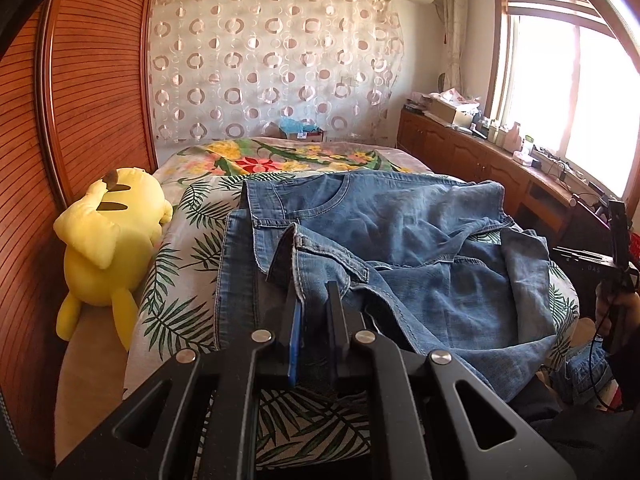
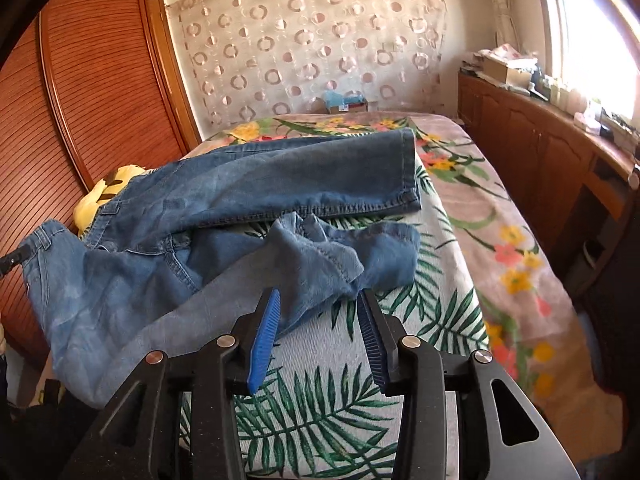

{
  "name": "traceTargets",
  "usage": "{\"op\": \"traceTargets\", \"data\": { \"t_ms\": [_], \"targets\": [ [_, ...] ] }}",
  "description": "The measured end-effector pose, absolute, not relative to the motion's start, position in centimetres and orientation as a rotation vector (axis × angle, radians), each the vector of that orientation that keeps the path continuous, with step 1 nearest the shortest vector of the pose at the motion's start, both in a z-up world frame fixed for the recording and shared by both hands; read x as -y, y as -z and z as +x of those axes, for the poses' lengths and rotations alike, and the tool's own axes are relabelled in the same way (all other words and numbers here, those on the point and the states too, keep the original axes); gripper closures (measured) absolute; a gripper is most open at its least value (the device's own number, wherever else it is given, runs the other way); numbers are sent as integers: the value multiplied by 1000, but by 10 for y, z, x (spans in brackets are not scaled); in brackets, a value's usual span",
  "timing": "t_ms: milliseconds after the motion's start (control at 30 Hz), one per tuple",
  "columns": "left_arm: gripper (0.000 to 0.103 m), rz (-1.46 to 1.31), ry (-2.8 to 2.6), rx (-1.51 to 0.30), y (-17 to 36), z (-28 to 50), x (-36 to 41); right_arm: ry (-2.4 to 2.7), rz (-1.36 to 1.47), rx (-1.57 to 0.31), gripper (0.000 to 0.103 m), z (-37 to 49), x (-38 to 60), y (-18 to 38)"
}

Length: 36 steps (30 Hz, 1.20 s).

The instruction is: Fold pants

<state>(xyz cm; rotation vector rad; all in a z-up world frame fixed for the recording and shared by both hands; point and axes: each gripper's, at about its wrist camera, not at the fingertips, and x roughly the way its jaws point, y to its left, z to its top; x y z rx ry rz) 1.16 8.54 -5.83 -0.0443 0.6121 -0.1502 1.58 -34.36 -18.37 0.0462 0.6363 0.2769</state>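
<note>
Pants (image 1: 360,232) lay rumpled on our leaf-print bed (image 2: 320,412), a yellow plush toy (image 1: 108,248) beside them against the wardrobe (image 1: 80,100). Our left gripper (image 1: 314,300) pinched denim tight; our right gripper (image 2: 318,300) stood parted, gripping nothing.

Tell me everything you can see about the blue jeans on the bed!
The faded blue denim jeans lie rumpled and half folded on the palm-leaf bedspread. One leg stretches flat toward the flowery blanket, showing its stitched hem; the other lies crumpled in front of it. The waistband and pocket seams face the yellow plush toy. The left gripper is shut on a folded edge. The right gripper stands with jaws open at the crumpled leg, not pinching it.
</note>
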Motion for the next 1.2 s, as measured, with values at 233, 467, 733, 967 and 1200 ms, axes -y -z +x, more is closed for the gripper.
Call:
{"op": "traceTargets", "data": {
  "t_ms": [233, 467, 733, 967, 1200],
  "targets": [
    [92, -41, 147, -624, 62, 12, -86, -294, 114, -658, 61, 47, 341, 171],
    [92, -40, 146, -634, 69, 13, -87, -259, 105, -690, 88, 60, 337, 170],
    [92, -70, 122, -528, 40, -4, -95, -204, 53, -516, 101, 31, 357, 116],
    [92, -31, 130, -469, 10, 14, -92, -137, -2, -410, 101, 26, 383, 64],
    [92, -18, 128, -413, -17, 43, -90, -103, -44, -340, 102, 22, 382, 39]
  ]
}}
